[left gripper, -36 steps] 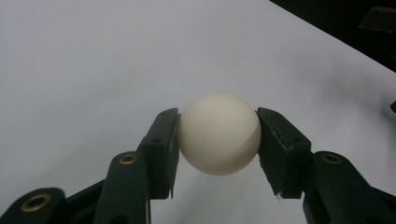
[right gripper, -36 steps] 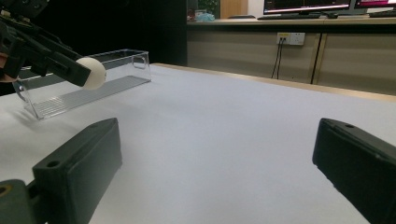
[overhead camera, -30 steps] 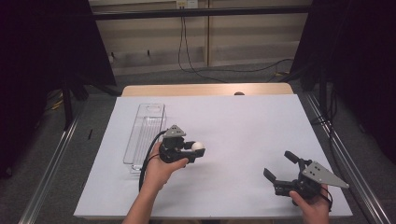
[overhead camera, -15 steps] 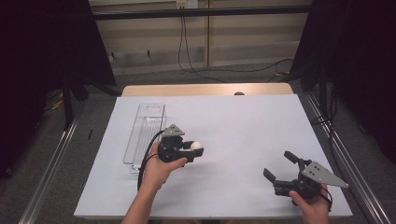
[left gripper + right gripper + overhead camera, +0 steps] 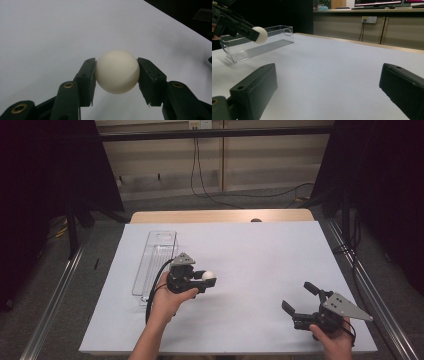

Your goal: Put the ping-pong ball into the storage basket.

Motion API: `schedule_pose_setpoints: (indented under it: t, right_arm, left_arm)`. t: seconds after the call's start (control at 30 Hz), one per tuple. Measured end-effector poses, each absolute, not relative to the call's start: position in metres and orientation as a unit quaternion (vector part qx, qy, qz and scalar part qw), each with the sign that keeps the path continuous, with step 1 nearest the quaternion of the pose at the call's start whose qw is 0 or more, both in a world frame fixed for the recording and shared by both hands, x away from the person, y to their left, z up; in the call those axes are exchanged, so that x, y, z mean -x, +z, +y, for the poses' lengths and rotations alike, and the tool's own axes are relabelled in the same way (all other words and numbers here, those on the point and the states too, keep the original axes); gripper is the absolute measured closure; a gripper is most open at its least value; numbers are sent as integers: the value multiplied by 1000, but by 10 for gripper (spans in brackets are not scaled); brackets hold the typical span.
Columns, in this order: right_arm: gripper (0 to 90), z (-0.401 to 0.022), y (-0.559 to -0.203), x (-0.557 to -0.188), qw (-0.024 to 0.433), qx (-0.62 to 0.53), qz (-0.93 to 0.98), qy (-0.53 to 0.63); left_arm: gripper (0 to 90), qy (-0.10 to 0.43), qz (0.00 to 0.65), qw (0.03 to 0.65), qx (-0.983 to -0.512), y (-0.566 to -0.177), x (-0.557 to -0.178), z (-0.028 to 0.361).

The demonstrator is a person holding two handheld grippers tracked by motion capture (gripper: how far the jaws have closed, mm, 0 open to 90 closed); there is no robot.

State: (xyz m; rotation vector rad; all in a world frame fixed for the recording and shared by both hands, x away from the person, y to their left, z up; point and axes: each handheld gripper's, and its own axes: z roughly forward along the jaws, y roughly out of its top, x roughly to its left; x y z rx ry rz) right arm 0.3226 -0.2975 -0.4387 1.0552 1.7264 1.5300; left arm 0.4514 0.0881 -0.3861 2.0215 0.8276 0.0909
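- The left gripper (image 5: 206, 281) holds the white ball (image 5: 117, 71) between its 2 jaws, pinched at its widest part, likely so it cannot roll out.
- The ball hangs above the desk (image 5: 250, 250), just beside the clear tray (image 5: 155, 255), perhaps its destination.
- The right gripper (image 5: 299, 298) rests well apart, jaws spread and empty.

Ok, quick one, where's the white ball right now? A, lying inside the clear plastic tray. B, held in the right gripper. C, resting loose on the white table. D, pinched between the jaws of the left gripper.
D: the white ball sits pinched between the jaws of the left gripper, lifted beside the clear tray, while the right gripper is open and holds nothing.
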Motion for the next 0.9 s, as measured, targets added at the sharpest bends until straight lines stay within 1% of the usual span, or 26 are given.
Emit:
schedule_pose_setpoints:
  t: [0.9]
  right_arm:
    - [11,-297,-438,-322,296,-397,650,576]
  left_arm:
    - [510,43,353,457,-815,-382,-454,100]
